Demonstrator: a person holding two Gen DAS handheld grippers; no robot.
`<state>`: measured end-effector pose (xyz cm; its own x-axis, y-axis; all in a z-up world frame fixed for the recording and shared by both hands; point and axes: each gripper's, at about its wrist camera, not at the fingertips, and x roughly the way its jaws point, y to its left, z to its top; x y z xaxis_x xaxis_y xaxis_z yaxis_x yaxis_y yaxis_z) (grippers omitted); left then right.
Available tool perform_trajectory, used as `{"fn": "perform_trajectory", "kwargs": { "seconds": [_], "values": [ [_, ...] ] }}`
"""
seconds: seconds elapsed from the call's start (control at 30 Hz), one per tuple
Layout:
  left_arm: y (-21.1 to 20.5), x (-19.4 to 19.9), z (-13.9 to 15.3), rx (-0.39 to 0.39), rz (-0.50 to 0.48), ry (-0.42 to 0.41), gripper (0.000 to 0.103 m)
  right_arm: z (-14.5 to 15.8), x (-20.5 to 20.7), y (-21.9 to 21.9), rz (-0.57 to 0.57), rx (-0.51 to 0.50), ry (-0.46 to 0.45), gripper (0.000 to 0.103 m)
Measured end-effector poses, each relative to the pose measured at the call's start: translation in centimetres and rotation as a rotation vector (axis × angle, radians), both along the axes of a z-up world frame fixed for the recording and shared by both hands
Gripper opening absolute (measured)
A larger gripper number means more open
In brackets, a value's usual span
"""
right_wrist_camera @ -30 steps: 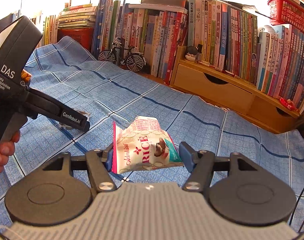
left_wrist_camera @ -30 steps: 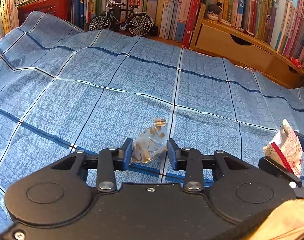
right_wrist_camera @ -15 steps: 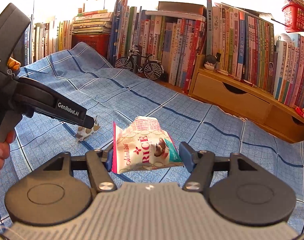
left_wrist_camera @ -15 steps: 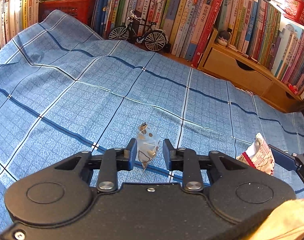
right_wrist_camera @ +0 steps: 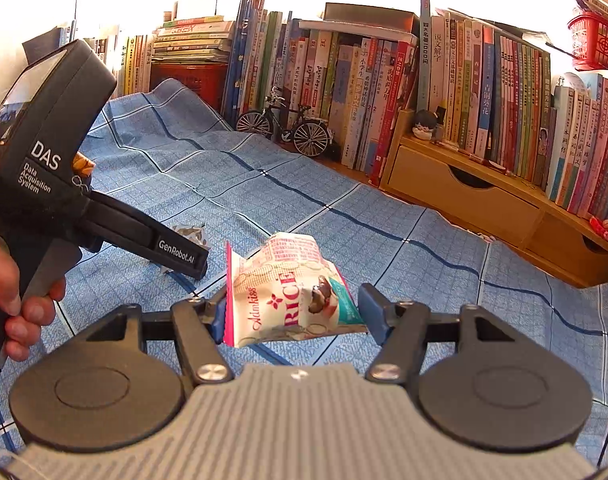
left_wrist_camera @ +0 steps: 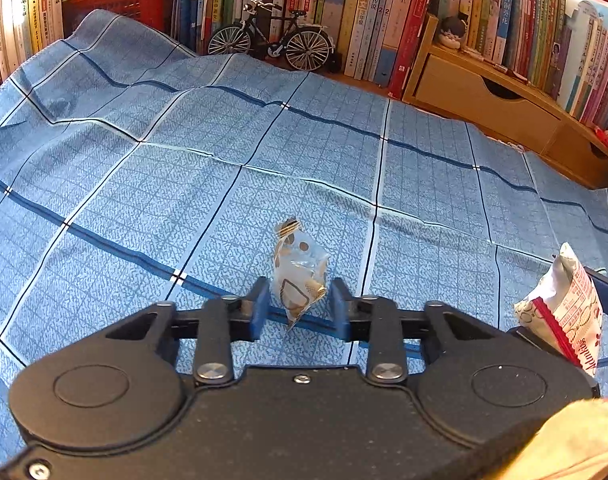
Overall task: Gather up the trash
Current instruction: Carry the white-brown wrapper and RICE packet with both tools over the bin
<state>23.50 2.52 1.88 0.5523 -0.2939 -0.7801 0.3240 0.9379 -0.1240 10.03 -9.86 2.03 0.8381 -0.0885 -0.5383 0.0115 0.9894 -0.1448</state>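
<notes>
While the left wrist view is looking down along its 2 blue-padded fingers, the left gripper [left_wrist_camera: 300, 308] is pinching a small clear wrapper [left_wrist_camera: 299, 276] printed with brown dots. Both pads are pressing the wrapper's lower part, and the jaws are standing only slightly apart. The wrapper is standing upright, its twisted top pointing away from the camera, above the blue checked cloth [left_wrist_camera: 152, 200]; whether its tip is touching the cloth cannot be told. At the right edge, a white rice snack bag [left_wrist_camera: 563, 308] with a red strip is showing, held by a dark finger of the other tool. At the far end of the cloth, a model bicycle [left_wrist_camera: 272, 36] is standing in front of a row of books [left_wrist_camera: 367, 16], with a wooden drawer unit [left_wrist_camera: 483, 100] to its right.

In the right wrist view, the right gripper [right_wrist_camera: 294, 312] is clamping the rice snack bag [right_wrist_camera: 288, 296] between its 2 blue pads, jaws roughly half closed around the crumpled packet. The bag is hanging above the cloth [right_wrist_camera: 423, 248], its pink sealed edge lying against the left pad. To the left, a person's hand [right_wrist_camera: 12, 292] is gripping the handle of the left gripper [right_wrist_camera: 184, 254], whose black body is angling down toward the cloth. The small wrapper [right_wrist_camera: 192, 234] is peeking out just behind its finger. The model bicycle [right_wrist_camera: 284, 126] and books [right_wrist_camera: 483, 80] are lining the back.
</notes>
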Motion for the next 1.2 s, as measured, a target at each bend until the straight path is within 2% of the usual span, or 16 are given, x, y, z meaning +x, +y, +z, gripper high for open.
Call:
{"fn": "perform_trajectory", "kwargs": {
  "seconds": [0.27, 0.53, 0.77, 1.2],
  "values": [
    [0.6, -0.2, 1.1, -0.014, -0.022, -0.039, 0.019, 0.1, 0.0, 0.4, -0.005, 0.004, -0.005, 0.067],
    [3.1, -1.1, 2.5, -0.037, 0.021, -0.066, 0.020, 0.2, 0.4, 1.7, 0.037, 0.014, -0.011, 0.067],
    [7.1, -2.9, 3.5, -0.056, 0.130, -0.089, 0.021, 0.0, 0.7, 4.3, 0.128, 0.029, -0.014, 0.067],
    [15.8, -10.1, 4.1, -0.006, 0.354, -0.117, 0.021, -0.4, -1.3, 10.8, 0.366, 0.048, -0.004, 0.067]
  ]
}}
